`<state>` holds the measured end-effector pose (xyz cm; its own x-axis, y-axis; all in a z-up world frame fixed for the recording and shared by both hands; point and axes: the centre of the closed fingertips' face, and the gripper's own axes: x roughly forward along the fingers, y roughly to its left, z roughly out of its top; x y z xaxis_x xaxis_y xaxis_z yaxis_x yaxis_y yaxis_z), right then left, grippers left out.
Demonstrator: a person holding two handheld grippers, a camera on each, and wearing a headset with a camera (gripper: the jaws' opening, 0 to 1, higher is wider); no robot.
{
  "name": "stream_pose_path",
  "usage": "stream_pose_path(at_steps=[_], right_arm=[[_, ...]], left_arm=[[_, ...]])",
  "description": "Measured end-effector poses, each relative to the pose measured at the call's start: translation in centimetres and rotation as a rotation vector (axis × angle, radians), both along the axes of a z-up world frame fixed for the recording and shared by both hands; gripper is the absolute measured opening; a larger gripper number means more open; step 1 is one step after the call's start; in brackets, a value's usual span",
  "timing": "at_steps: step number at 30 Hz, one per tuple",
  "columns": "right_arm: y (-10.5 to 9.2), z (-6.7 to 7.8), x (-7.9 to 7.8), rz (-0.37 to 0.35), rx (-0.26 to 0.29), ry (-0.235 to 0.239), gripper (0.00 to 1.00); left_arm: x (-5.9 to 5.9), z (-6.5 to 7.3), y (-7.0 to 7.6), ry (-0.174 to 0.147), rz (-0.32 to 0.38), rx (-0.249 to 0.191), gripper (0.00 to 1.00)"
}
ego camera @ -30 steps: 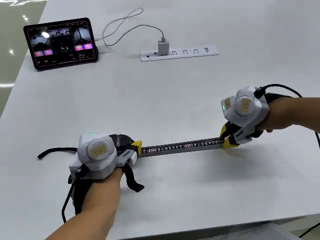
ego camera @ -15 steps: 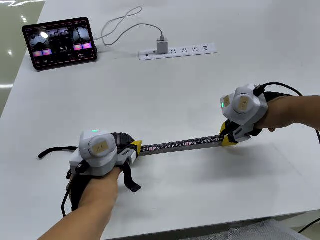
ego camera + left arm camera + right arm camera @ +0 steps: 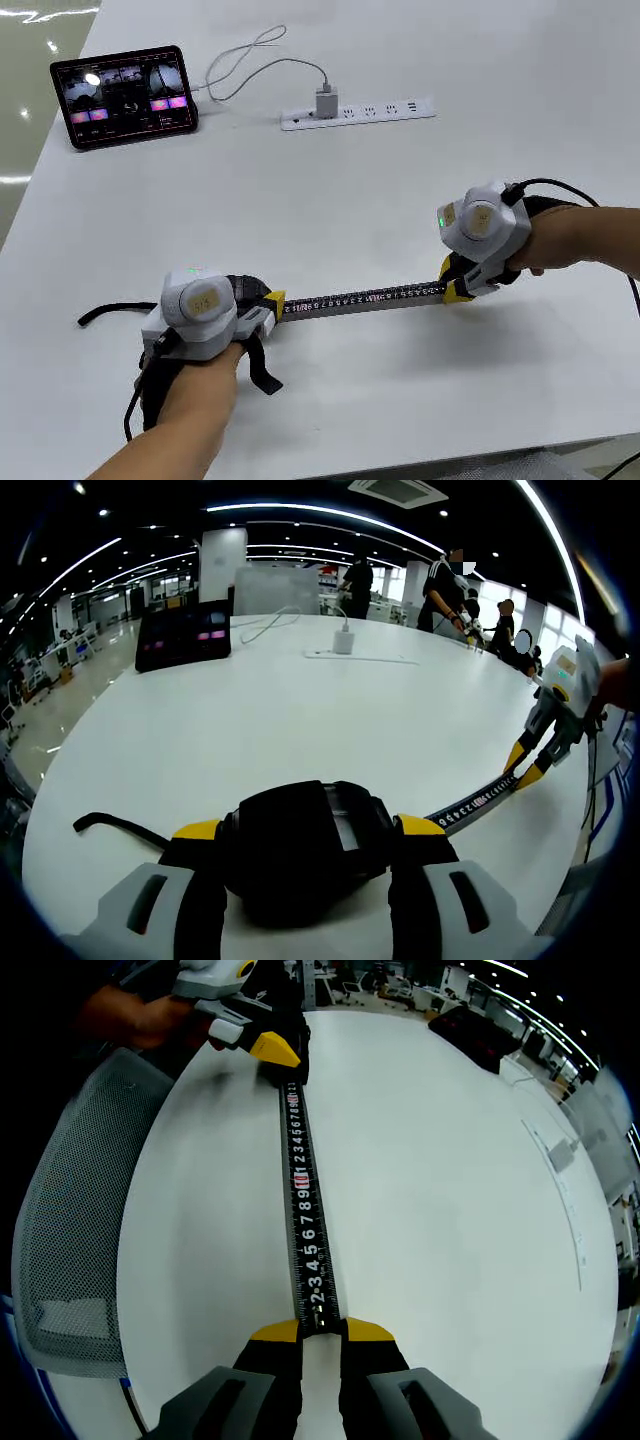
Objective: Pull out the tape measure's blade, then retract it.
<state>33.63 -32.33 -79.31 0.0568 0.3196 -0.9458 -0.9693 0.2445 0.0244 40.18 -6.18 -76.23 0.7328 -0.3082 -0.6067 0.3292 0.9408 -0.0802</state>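
Observation:
The black tape measure case rests on the white table, and my left gripper is shut on it; the case peeks out beside that gripper at the lower left of the head view. Its dark blade with printed numbers runs right across the table. My right gripper is shut on the blade's end. In the right gripper view the blade stretches from my right gripper up to the left gripper. The case's black strap trails left.
A tablet with a lit screen stands at the table's far left. A white power strip with a plugged charger and cable lies at the back. A mesh chair sits by the table's near edge.
The two grippers stand slightly closer together and the exposed blade looks a little shorter. The head camera has shifted a bit.

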Motion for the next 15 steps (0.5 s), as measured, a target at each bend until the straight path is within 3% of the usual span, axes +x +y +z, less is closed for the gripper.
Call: stream_pose_path(at_steps=[15], right_arm=[[0.6, 0.09, -0.1, 0.015, 0.004, 0.0, 0.09]], left_arm=[[-0.09, -0.02, -0.02, 0.006, -0.01, -0.008, 0.62]])
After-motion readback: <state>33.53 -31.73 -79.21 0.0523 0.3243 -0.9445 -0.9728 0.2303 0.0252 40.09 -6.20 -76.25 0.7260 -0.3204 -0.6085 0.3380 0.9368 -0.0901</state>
